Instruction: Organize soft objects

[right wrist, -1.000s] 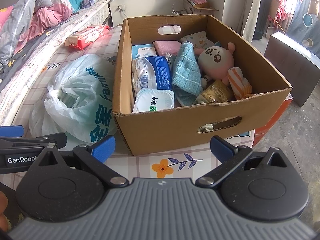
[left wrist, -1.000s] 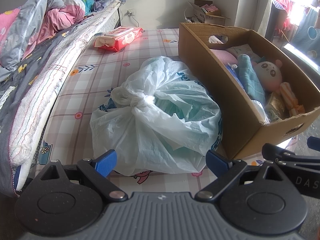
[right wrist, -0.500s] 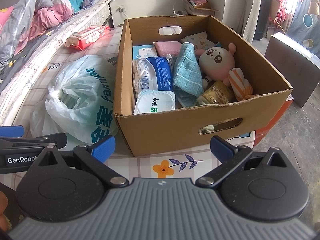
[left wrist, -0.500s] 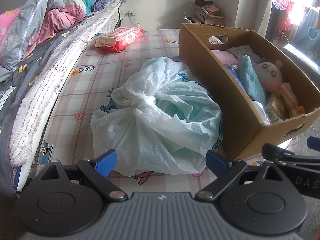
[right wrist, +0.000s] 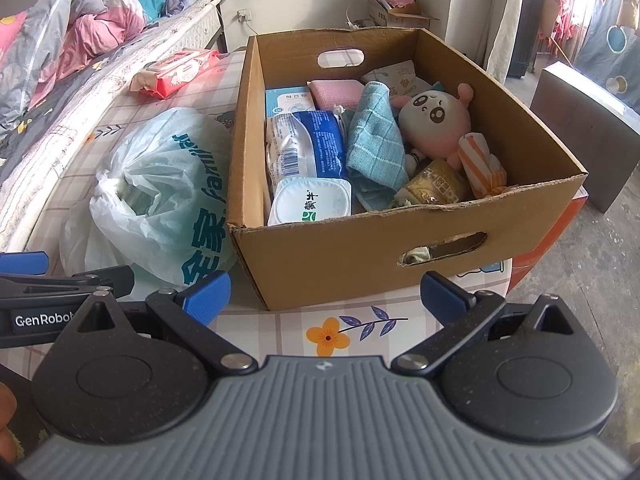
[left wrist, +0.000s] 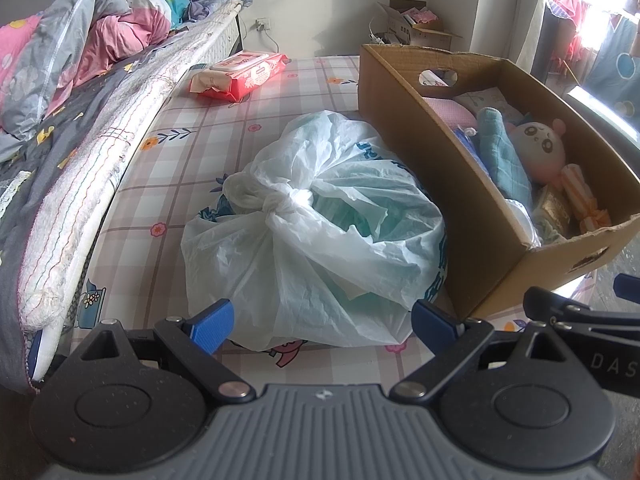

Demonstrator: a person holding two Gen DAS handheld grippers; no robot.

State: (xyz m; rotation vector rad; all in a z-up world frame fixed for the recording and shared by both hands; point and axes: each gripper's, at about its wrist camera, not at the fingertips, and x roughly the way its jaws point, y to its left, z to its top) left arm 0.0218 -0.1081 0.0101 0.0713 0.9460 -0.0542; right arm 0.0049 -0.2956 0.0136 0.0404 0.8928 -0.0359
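A knotted white plastic bag [left wrist: 316, 232] lies on the checked tablecloth, left of a cardboard box [left wrist: 472, 200]. In the right wrist view the bag [right wrist: 160, 196] and the box [right wrist: 360, 248] show too. The box holds a pink plush doll [right wrist: 434, 120], a blue cloth [right wrist: 374, 148], a blue tissue pack [right wrist: 308, 148], a pink sponge [right wrist: 334, 94] and other packets. My left gripper [left wrist: 322, 322] is open and empty just in front of the bag. My right gripper [right wrist: 326, 294] is open and empty in front of the box.
A red wet-wipes pack [left wrist: 244, 74] lies at the far end of the table. A bed with a rumpled quilt [left wrist: 72, 80] runs along the left. A small open carton [left wrist: 416, 26] stands by the far wall. A dark cabinet [right wrist: 580, 120] is on the right.
Both grippers have crept slightly forward. Nothing has been taken hold of.
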